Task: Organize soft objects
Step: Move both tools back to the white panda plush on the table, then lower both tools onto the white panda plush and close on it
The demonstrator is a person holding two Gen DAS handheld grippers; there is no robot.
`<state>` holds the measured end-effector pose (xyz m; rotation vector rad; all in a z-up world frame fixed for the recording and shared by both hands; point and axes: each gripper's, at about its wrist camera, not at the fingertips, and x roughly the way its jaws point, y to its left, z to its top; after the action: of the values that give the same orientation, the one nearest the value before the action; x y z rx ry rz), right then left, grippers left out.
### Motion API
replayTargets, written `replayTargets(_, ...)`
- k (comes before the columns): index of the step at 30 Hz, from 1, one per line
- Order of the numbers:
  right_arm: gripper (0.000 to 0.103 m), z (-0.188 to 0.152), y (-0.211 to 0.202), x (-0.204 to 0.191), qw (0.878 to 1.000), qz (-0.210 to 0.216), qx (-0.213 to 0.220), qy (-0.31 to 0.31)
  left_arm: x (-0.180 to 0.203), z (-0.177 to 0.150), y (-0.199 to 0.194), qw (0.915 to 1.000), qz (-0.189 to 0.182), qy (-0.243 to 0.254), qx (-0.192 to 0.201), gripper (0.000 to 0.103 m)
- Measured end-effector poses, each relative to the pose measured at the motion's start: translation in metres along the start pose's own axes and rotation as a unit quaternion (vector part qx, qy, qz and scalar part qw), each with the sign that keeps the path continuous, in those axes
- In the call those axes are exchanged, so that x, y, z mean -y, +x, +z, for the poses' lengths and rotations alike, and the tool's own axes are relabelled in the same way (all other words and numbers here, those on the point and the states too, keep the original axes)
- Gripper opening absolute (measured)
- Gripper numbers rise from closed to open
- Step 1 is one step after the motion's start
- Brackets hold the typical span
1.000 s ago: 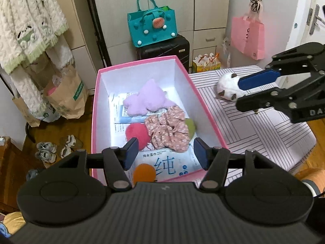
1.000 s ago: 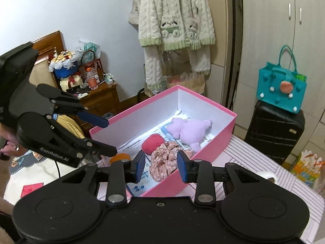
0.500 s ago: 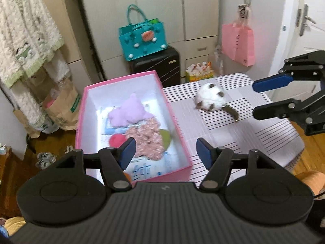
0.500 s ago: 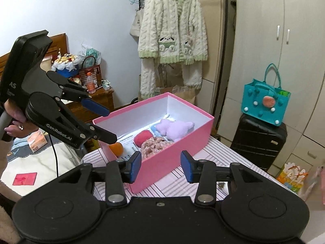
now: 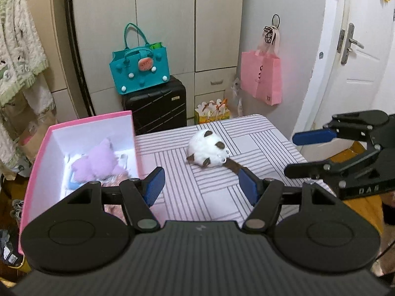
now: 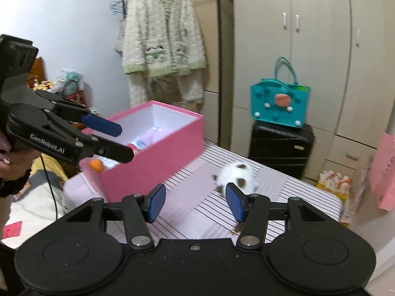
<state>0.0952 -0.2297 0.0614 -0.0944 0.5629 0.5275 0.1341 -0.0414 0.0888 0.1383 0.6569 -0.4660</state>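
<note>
Nearest the lens, the left gripper (image 5: pixel 202 185) hangs over the striped table (image 5: pixel 256 140) with its jaws wide and nothing between them. The right gripper (image 6: pixel 195 202) is just as empty; its jaws have just been opening and now stand wide too. Both views have swung away from the pink box (image 5: pixel 47 157), which filled the left wrist's view a second ago and now sits off to the left, and toward the white plush toy with brown patches (image 5: pixel 208 151), which lies alone on the table, well apart from the box. I read this as one drop-off being done and the last loose soft thing being lined up for a pick.

In the left wrist view the right gripper (image 5: pixel 298 151) hovers beside the toy's brown tail end, closer to it than the left one, so it looks the likelier to take it. Nothing lies on the table between either gripper and the toy.

Inside the box rest a lilac plush (image 5: pixel 98 162), a floral scrunchie and an orange ball (image 6: pixel 96 165), with room left by the far wall. Its near wall must be cleared when carrying the toy across.

Farther back stand a black suitcase (image 5: pixel 154 108) with a teal bag (image 5: pixel 140 70) on top, a hanging pink bag (image 5: pixel 261 79), and the wardrobe, all out of the way.
</note>
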Motion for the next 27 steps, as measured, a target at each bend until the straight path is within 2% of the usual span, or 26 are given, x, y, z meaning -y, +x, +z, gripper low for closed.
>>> replayTargets(7, 0.061, -0.023, 0.027, 0.024, 1.000, -0.007, -0.002, 0.030, 0.019, 0.004, 0.043, 1.0000, -0.004, -0.002, -0.001, 0.067)
replayTargets(13, 0.062, -0.039, 0.060, 0.036, 0.999, -0.005, -0.015, 0.043, 0.022, 0.003, 0.079, 0.9984, -0.043, -0.034, -0.015, 0.069)
replayTargets(18, 0.069, -0.051, 0.085, 0.046, 0.999, -0.015, -0.005, 0.052, 0.021, 0.002, 0.111, 0.9967, -0.058, -0.054, -0.020, 0.071)
replayTargets(22, 0.070, -0.059, 0.105, 0.055, 0.998, -0.022, 0.007, 0.063, 0.018, -0.001, 0.135, 0.9962, -0.045, -0.073, -0.018, 0.076)
replayTargets(27, 0.070, -0.061, 0.126, 0.061, 0.997, -0.024, 0.010, 0.068, 0.015, -0.006, 0.163, 0.9956, -0.024, -0.090, -0.014, 0.077)
